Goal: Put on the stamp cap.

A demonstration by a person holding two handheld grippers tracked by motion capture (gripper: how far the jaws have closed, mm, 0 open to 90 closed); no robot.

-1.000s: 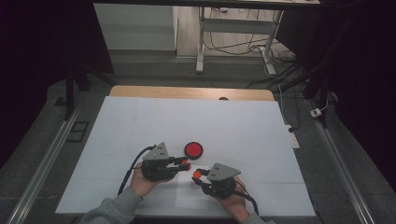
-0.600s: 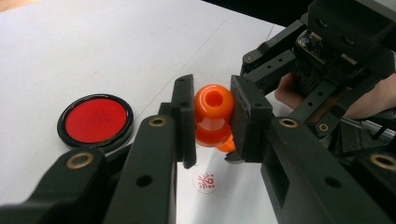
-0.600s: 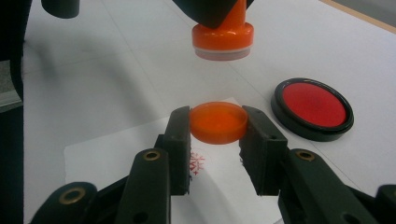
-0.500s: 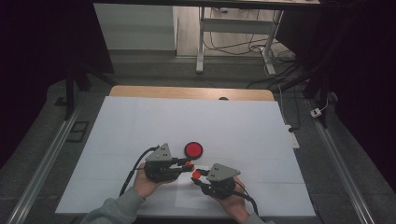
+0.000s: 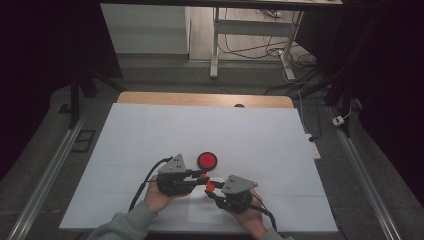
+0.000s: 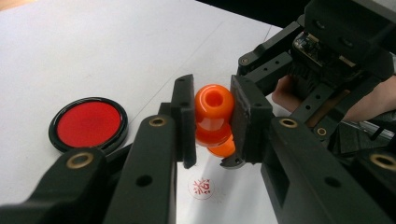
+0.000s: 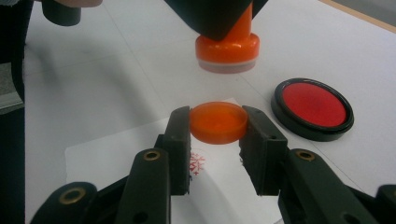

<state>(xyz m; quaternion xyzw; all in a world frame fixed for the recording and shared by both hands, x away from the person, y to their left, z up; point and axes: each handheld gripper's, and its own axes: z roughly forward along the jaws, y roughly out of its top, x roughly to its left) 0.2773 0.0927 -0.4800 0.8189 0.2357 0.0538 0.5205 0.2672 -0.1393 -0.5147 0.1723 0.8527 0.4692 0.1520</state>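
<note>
— Two orange pieces, one per gripper. What has the left gripper [image 6: 212, 123] got?

— Its jaws are pressed against the sides of the stamp [image 6: 213, 116], pinching the rounded handle. From the right gripper view the stamp's flat base [image 7: 227, 49] faces down, lifted off the table.

— And the right gripper [image 7: 217, 135]?

— Nearly closed, clamped on the cap [image 7: 218, 121], a shallow orange disc, squeezed at its rim between both pads. It sits below and just in front of the stamp base, apart from it.

— What's under them?

— Paper [image 7: 116, 154], a white sheet lying flat, with a small red print [image 7: 197, 163] on it, partly hidden by a jaw. The left gripper view shows that print [image 6: 201, 187] as a round mark beneath the stamp.

— Anything nearby?

— An ink pad [image 7: 314, 108], round, black-rimmed, red inside, open on the table [image 5: 150, 130] just beside the paper. In the high view it [image 5: 206, 160] lies just beyond the two grippers, which meet nose to nose near the table's near edge, a hand [image 5: 160, 199] behind each.
</note>
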